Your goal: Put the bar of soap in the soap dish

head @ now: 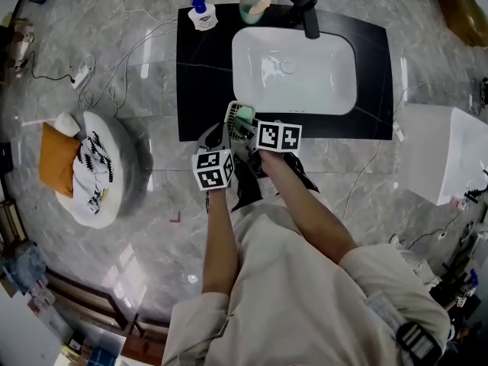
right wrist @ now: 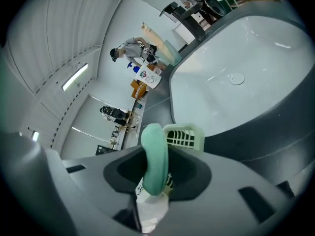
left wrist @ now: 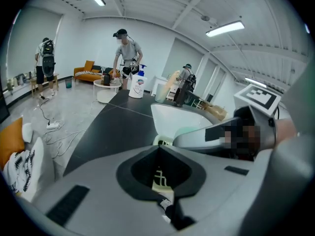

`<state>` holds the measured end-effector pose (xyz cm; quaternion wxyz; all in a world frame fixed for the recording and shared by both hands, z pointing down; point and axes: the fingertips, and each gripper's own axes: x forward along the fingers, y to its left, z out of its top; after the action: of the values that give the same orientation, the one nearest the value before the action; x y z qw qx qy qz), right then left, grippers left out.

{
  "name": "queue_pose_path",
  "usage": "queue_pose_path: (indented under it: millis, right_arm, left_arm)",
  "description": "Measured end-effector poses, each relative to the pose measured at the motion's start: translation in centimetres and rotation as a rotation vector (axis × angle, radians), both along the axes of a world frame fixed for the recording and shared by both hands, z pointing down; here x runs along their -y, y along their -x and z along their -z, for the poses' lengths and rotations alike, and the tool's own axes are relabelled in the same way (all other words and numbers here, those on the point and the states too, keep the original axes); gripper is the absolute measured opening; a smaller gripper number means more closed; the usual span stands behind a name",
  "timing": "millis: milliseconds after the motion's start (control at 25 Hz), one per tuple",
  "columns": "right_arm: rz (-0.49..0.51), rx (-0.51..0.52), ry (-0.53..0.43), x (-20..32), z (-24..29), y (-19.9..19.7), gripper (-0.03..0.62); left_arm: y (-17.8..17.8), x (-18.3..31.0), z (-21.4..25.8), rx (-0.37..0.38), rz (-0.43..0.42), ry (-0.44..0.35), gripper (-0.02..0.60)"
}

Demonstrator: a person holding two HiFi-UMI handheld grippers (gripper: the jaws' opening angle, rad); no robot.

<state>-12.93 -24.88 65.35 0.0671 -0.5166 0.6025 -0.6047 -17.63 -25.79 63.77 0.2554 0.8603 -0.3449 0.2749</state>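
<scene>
The black counter (head: 206, 75) carries a white sink (head: 293, 71). A dark tap (head: 309, 10) stands at the sink's far rim. To the left of the tap are a pale green cup (head: 252, 8) and a white bottle (head: 202, 14) with a blue pump.

In the left gripper view the bottle's label shows a red and blue logo, but the print is too small to read. Each gripper has a cube, left (head: 213, 170) and right (head: 278, 136), printed with black and white square markers and no words. A white tag (right wrist: 142, 188) below the right jaws has dark print that is too blurred to read.

The left gripper (left wrist: 160, 173) has its jaws drawn narrow on a slotted wall of the pale green dish (head: 239, 115). It holds the dish tilted over the counter's front edge, just in front of the sink.

The right gripper (right wrist: 155, 167) has its jaws partly apart and clamped on the green soap (right wrist: 153, 146). The soap stands on edge between them, with its rounded end sticking out past the tips. It sits just beside the dish's open side, near its slotted wall (right wrist: 184, 135), and is not in the dish. Whether soap and dish touch cannot be told.
</scene>
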Motion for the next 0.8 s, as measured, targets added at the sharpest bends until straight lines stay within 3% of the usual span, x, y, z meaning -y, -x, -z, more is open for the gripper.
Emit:
queue_pose_path:
  millis: [360,800]
  right_arm:
    - [-0.06,-0.026,0.03,0.0,-0.9,0.5,0.117]
    - [-0.084,-0.091,0.142,0.0,-1.9,0.9,0.117]
  left_arm:
    - [-0.4,0.0,-1.1,-0.003,-0.072,0.026,0.006]
    - [0.9,0.2,-1.6,-0.02,-0.071,0.044,0.006]
